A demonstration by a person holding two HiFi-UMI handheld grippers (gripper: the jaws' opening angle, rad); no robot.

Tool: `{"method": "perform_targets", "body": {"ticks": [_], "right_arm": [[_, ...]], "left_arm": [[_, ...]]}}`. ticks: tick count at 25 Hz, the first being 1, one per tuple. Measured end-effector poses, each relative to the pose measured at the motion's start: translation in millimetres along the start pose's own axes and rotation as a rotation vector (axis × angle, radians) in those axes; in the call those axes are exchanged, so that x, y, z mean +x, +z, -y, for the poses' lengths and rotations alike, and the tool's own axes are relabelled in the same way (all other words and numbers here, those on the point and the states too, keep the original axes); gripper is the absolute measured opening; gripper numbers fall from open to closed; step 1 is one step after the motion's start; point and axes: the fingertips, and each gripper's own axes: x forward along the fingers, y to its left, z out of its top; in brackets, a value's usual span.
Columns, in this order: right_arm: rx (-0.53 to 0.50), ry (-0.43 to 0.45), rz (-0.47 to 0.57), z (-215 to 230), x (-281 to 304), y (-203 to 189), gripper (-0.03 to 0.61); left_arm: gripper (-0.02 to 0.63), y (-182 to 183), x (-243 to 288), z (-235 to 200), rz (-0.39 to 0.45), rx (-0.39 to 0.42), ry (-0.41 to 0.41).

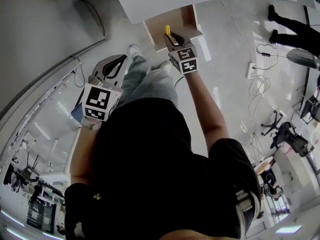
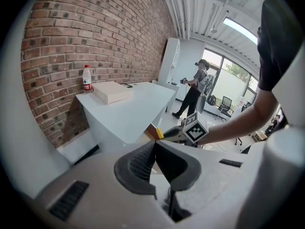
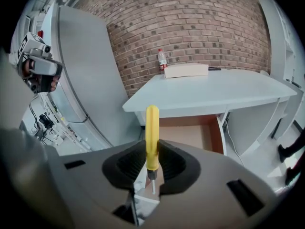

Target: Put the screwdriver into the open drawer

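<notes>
A yellow-handled screwdriver [image 3: 152, 128] is clamped between the jaws of my right gripper [image 3: 151, 151], with its handle pointing forward and its thin metal shaft toward the camera. In the head view the right gripper [image 1: 171, 39] holds the screwdriver [image 1: 168, 31] at the front edge of the open drawer [image 1: 186, 17]. The drawer [image 3: 190, 133] is a brown wooden box pulled out from under the white table [image 3: 214, 92]. My left gripper [image 1: 121, 60] hangs back on the left, away from the drawer. Its jaws meet with nothing between them [image 2: 154, 146].
A water bottle [image 3: 162, 59] and a flat cardboard box [image 3: 186, 70] stand at the table's back by the brick wall. A grey partition [image 3: 86, 70] stands left of the table. Another person [image 2: 193, 92] stands farther off. Cables and a power strip [image 1: 251, 70] lie on the floor.
</notes>
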Motion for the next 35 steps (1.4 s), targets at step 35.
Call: {"method": "perform_targets", "body": {"ticks": [35], "right_arm": [[0.004, 0.051, -0.32, 12, 187, -124, 0.084]], "left_arm": [[0.005, -146, 12, -48, -0.149, -0.266, 0.114]]}}
